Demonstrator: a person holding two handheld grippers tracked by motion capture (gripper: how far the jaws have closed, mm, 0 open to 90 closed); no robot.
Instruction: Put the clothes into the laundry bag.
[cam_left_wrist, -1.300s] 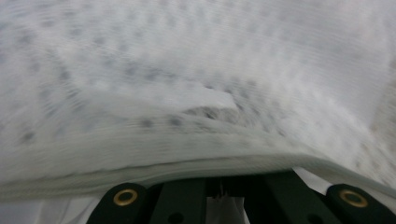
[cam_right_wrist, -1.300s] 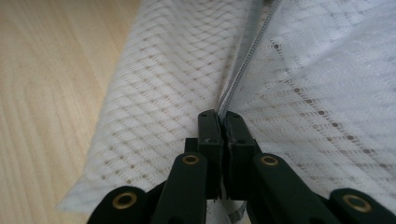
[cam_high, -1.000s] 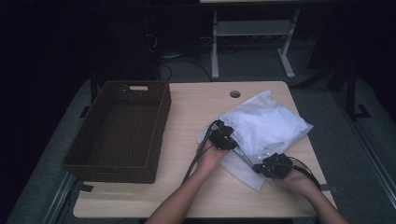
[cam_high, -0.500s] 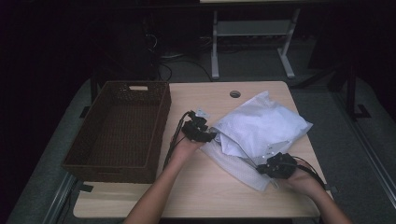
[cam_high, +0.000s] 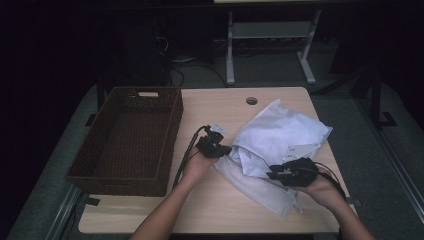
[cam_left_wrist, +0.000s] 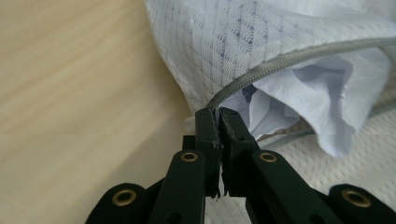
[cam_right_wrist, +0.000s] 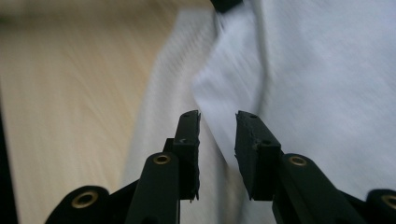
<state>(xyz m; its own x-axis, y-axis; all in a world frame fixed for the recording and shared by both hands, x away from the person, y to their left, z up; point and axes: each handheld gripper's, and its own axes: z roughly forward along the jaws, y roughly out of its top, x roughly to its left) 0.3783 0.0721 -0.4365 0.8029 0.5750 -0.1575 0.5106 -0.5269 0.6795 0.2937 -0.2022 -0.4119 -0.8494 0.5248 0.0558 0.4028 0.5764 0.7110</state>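
The basket (cam_high: 125, 137) stands on the worktop (cam_high: 210, 210), at its left side. Right of the basket lies the mesh bag (cam_high: 260, 187) with the folded cloth (cam_high: 280, 137) partly in it and on it. The left tongs (cam_high: 226, 149) are between the basket and the bag, at the bag's rim; the right tongs (cam_high: 272, 175) are over the bag, farther from the basket.

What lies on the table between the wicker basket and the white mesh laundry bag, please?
The left gripper, with its hand and trailing cable, over bare tabletop, as the high view shows; its jaws pinch the mesh bag at its edge.

A wicker basket (cam_high: 127, 137) and a white mesh bag (cam_high: 272, 150) are borne by the wooden table (cam_high: 210, 205).
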